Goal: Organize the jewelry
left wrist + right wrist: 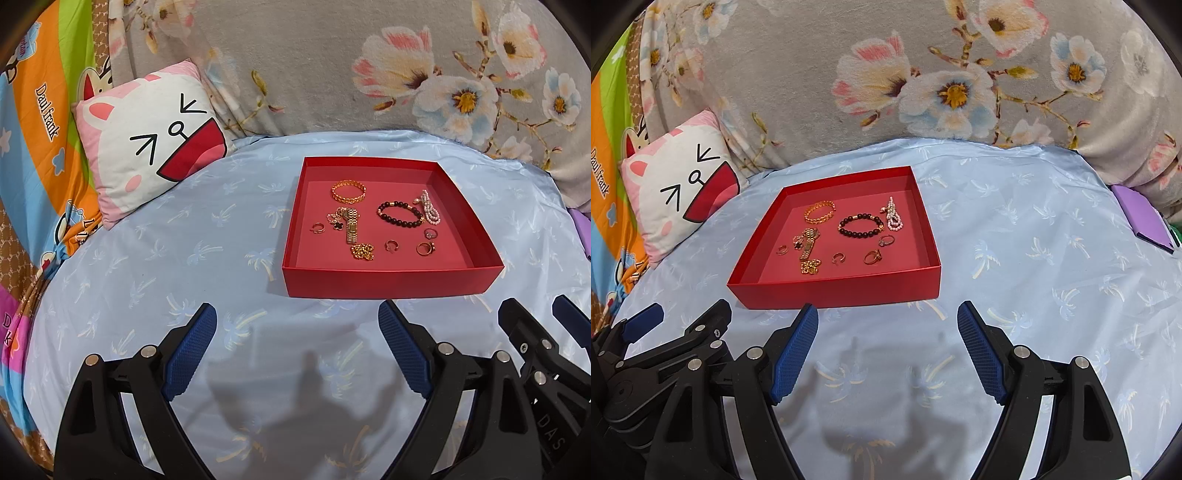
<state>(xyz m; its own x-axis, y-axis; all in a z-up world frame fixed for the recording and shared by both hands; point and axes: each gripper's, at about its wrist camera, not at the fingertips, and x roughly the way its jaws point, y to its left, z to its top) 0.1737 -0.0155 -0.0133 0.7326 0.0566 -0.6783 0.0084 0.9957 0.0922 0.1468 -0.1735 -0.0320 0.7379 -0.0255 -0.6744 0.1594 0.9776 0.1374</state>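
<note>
A shallow red tray point(391, 282) point(834, 290) lies on a light blue bedsheet. In it are a gold bangle point(348, 191) point(820, 211), a dark bead bracelet point(400, 213) point(860, 226), a pearl strand point(430, 208) point(894, 216), a gold watch point(351, 225) point(808, 242), a gold chain point(362, 252) point(810, 266) and several rings. My left gripper point(297, 314) is open and empty, just in front of the tray's left part. My right gripper point(887, 312) is open and empty, in front of the tray's right corner. Each gripper shows in the other's view, the right point(535, 321) and the left point(683, 317).
A pink and white cat-face pillow point(147, 144) point(679, 184) lies to the tray's left. A grey floral blanket point(332, 66) point(886, 74) rises behind. A purple box point(1143, 218) sits at the far right. A colourful cartoon quilt point(40, 129) lies at the far left.
</note>
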